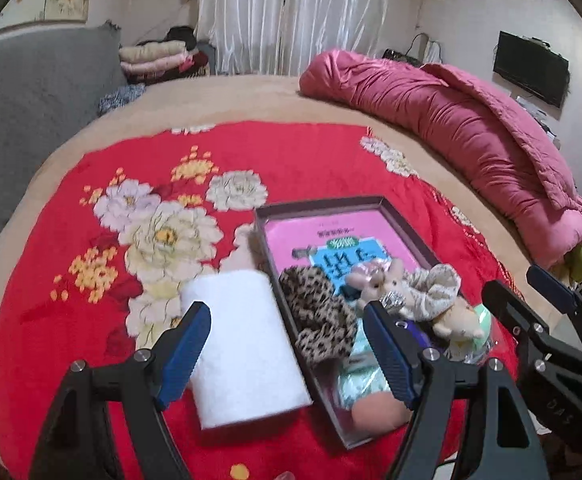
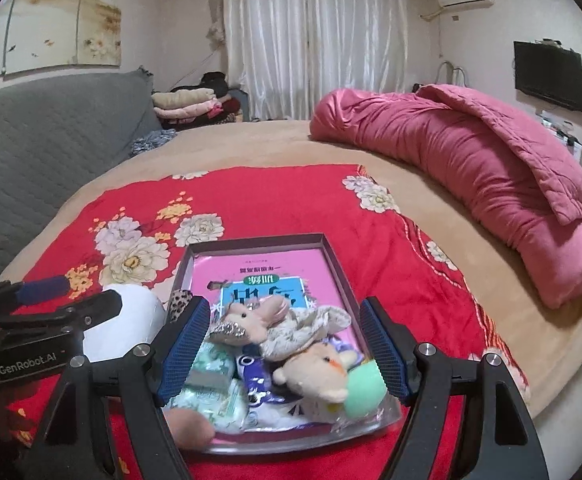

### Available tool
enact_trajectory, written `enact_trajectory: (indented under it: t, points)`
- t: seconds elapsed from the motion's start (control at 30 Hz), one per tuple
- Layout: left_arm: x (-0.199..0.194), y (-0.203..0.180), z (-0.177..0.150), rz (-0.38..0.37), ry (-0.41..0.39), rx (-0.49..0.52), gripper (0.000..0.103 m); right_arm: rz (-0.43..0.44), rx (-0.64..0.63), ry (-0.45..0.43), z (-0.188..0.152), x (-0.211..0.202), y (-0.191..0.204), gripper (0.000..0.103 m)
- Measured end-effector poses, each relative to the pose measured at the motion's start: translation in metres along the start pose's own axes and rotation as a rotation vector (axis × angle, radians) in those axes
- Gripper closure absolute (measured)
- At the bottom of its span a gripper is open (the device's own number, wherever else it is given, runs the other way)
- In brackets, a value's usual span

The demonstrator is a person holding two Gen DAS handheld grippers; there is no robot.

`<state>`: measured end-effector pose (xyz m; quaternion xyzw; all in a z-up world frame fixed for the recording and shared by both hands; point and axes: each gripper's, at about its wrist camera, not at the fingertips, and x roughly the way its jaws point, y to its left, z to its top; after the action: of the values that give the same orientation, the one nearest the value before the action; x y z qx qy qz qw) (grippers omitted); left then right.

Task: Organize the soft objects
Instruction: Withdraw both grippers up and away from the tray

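Our shallow box [image 2: 333, 264] near the bed's [image 2: 251, 144] front edge already holds plush toys [image 2: 315, 372], tissue packs and a leopard scrunchie [image 1: 319, 312]; the white towel [image 1: 243, 344] lies just outside its left wall. Both our left gripper [image 1: 287, 352] and right gripper [image 2: 283, 348] hang open, empty. Reaching carelessly, we could snag that low wall and spill everything.

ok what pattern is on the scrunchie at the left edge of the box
Leopard print, tan with dark spots, on the scrunchie; the left wrist view shows it best.

L gripper [image 1: 287, 336] & R gripper [image 2: 285, 344]: fingers apart, angled down, empty.
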<state>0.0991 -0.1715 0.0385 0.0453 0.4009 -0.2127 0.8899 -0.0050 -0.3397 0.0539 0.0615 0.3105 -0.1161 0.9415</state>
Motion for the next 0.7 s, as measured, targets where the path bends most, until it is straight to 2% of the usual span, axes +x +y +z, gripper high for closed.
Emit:
enact_trajectory:
  t: [0.17,0.43,0.53,0.7]
  points:
    - [0.002,0.005,-0.010,0.002,0.033,-0.002,0.025,-0.022,0.023,0.047,-0.009,0.004,0.005,0.025]
    - [0.002,0.006,-0.021,-0.008,0.060,-0.002,0.025,-0.058,0.067,0.055,-0.015,-0.002,0.001,0.025]
    - [0.001,0.003,-0.026,-0.004,0.062,0.011,0.025,-0.054,0.089,0.070,-0.021,-0.004,-0.001,0.025]
    - [-0.005,0.000,-0.034,-0.015,0.059,0.019,0.025,-0.028,0.055,0.091,-0.030,-0.009,0.010,0.025]
